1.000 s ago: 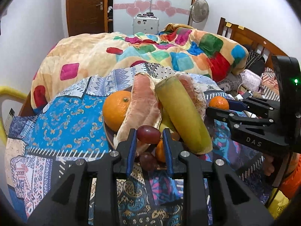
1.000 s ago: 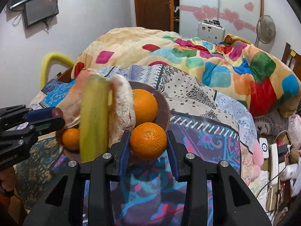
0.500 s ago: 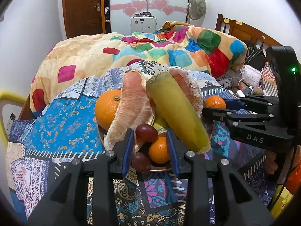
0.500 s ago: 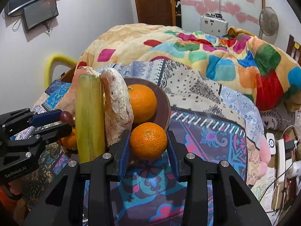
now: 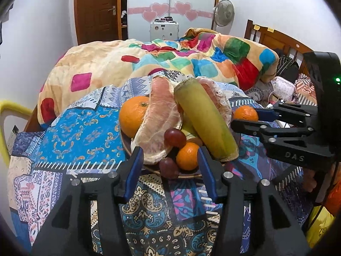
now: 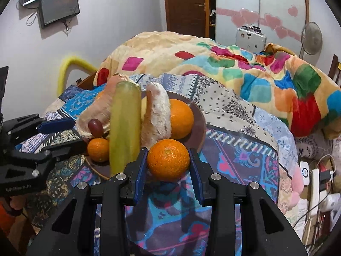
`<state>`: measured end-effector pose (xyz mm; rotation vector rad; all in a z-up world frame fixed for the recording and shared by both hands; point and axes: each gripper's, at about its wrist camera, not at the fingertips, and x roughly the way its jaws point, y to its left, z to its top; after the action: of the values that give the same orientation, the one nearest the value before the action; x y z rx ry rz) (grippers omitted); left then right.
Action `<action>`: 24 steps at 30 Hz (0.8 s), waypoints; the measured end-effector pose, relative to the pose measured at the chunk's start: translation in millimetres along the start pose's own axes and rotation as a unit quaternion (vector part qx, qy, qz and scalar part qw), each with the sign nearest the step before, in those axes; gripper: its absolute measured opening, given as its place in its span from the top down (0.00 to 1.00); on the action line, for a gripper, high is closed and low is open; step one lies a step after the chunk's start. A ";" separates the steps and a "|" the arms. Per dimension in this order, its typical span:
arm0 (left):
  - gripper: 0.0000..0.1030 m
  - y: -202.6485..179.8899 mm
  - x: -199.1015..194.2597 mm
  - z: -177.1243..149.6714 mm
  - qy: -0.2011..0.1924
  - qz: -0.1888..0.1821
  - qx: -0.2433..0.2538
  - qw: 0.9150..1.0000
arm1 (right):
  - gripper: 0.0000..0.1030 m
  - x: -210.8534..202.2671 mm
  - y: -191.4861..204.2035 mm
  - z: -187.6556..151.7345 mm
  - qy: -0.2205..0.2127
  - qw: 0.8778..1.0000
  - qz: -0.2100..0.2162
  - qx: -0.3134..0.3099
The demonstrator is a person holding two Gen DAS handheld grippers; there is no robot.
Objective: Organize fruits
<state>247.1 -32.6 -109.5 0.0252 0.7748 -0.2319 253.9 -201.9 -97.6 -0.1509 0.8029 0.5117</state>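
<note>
A brown plate (image 5: 127, 147) on the patterned cloth holds a big orange (image 5: 132, 115), two pomelo segments (image 5: 157, 123), a green-yellow cane piece (image 5: 204, 117), a small orange (image 5: 187, 155) and two red grapes (image 5: 175, 137). My left gripper (image 5: 169, 170) is open and empty, just short of the plate's near rim. My right gripper (image 6: 168, 164) is shut on an orange (image 6: 168, 159) beside the plate's rim (image 6: 200, 128). In the left wrist view the right gripper (image 5: 247, 117) holds that orange (image 5: 246, 113) to the plate's right.
A colourful quilt (image 5: 170, 64) is heaped behind the plate. A wooden headboard (image 5: 277, 40) and cluttered items lie to the right. Cables and a power strip (image 6: 315, 183) sit at the right edge. A yellow padded rail (image 6: 70, 66) stands at the left.
My left gripper opened, let go of the red grape onto the plate, and drew back. My right gripper kept its hold on the orange, shifting only slightly.
</note>
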 end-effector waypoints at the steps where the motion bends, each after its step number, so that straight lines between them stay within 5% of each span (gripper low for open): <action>1: 0.49 0.7 0.0 -0.6 0.001 -0.001 -0.001 1.000 | 0.65 3.9 2.6 0.9 0.004 1.000 0.003 -0.002; 8: 0.49 4.2 -0.4 -4.5 0.002 -0.004 -0.002 1.000 | 0.63 14.7 7.2 0.4 0.011 1.000 -0.018 -0.011; 15: 0.49 3.3 -3.6 -3.4 -0.004 -0.010 -0.007 1.000 | 0.36 9.0 -3.7 -0.4 0.014 1.000 -0.024 0.010; 24: 0.49 -4.5 -44.7 4.3 -0.038 -0.005 -0.018 0.999 | 0.35 -44.2 3.0 0.6 -0.037 0.999 -0.024 0.012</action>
<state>218.2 -28.6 -75.0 -0.0218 0.7030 -0.2270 227.1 -215.8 -65.2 -0.1289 0.7303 0.4592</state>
